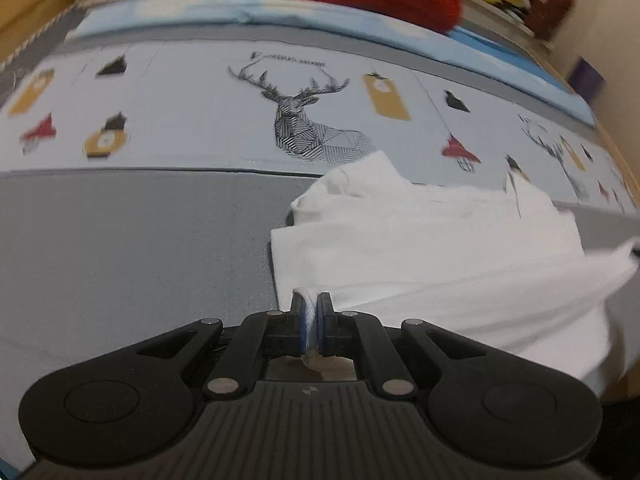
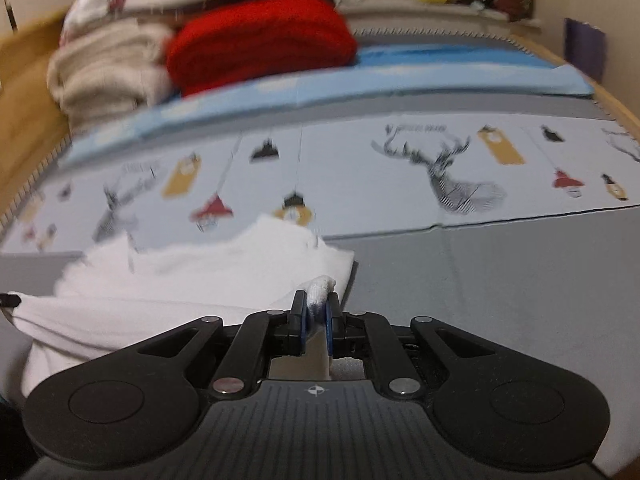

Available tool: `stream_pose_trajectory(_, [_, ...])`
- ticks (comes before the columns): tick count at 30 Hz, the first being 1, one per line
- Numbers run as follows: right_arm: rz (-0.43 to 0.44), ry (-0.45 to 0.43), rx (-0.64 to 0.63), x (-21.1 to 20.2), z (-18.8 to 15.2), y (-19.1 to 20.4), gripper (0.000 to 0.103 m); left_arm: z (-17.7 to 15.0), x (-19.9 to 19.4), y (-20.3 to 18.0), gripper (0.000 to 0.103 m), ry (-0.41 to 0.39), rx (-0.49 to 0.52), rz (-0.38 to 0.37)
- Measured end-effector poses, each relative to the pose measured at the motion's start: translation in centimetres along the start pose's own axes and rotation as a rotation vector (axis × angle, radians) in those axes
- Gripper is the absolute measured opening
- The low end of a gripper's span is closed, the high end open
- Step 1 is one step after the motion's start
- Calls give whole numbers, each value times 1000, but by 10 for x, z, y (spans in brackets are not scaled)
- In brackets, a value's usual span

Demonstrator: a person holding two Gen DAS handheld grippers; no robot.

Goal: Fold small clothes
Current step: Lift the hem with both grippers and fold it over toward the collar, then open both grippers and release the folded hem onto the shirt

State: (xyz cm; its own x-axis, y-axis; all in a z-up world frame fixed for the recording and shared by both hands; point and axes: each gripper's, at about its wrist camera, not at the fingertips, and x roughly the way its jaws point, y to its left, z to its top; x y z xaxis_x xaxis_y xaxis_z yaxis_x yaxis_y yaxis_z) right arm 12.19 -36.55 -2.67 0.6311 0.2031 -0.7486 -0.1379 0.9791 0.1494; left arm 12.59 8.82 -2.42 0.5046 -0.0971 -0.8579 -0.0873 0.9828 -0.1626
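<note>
A white garment [image 1: 440, 240] is seen spread on the grey mat [image 1: 120, 240] of the bed, lying across the near half of the surface, with the deer-print panel [image 1: 304, 120] beyond it at twelve o'clock. In the left wrist view the cloth runs off toward three o'clock; in the right wrist view it runs toward nine o'clock, so it is stretched between the two tools

The left tool [image 1: 311, 312] is clamped nearly shut, a thin pinch of white hem caught between the blue pads. The right tool [image 2: 317, 312] is likewise closed narrow on a thicker bunched corner of the same cloth

The fabric is judged light, thin and thoroughly limp: it sags between the grips, and soft creases are shown along its far edge. No stiffness can be counted on, so any unsupported span is expected to droop or double over. It is not fragile, and slipping looks unlikely while the pads bite

Corners or hem edges are the sensible holds, as taken here; a mid-panel pinch would only gather a wad. Folded red and cream blankets [image 2: 260, 40] are stacked at eleven o'clock, well apart from the work
</note>
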Motion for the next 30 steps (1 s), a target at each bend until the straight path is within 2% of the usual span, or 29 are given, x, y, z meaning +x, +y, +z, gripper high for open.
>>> stream_pose_trajectory(5, [-64, 95, 61, 47, -9, -6, 8, 12, 20, -5, 5, 13, -9, 29])
stream_pose_trajectory(7, [-38, 51, 102, 49, 2, -8, 8, 18, 21, 0, 6, -4, -50, 18])
stream_pose_trajectory(8, [-39, 22, 110, 49, 6, -8, 8, 22, 18, 3, 11, -26, -81, 14])
stream_pose_trajectory(12, [-95, -68, 208, 47, 13, -17, 9, 28, 3, 17, 13, -123, -163, 55])
stream_pose_trajectory(14, [-134, -96, 235, 46, 14, -24, 10, 26, 5, 22, 13, -93, -179, 34])
stream_pose_trajectory(16, [-120, -84, 236, 48, 9, -30, 10, 20, 10, 22, 18, -33, -157, 23])
stream_pose_trajectory(18, [-129, -1, 220, 59, 1, -35, 10, 15, 15, 20, 27, 15, -113, 49])
stream_pose_trajectory(19, [-111, 24, 211, 61, -1, -36, 11, 13, 17, 20, 28, 29, -102, 55])
stream_pose_trajectory(21, [-70, 52, 171, 65, -4, -34, 17, 10, 20, 19, 29, 46, -95, 60])
stream_pose_trajectory(23, [-84, 72, 107, 68, -6, -26, 25, 9, 22, 19, 31, 49, -101, 57])
stream_pose_trajectory(27, [-82, 87, 81, 74, -3, -18, 30, 9, 29, 10, 35, 56, -90, 71])
stream_pose_trajectory(28, [-83, 88, 87, 76, -1, -17, 31, 11, 33, 6, 38, 60, -80, 80])
stream_pose_trajectory(30, [-88, 93, 89, 82, 3, -13, 34, 15, 39, 1, 53, 66, -61, 101])
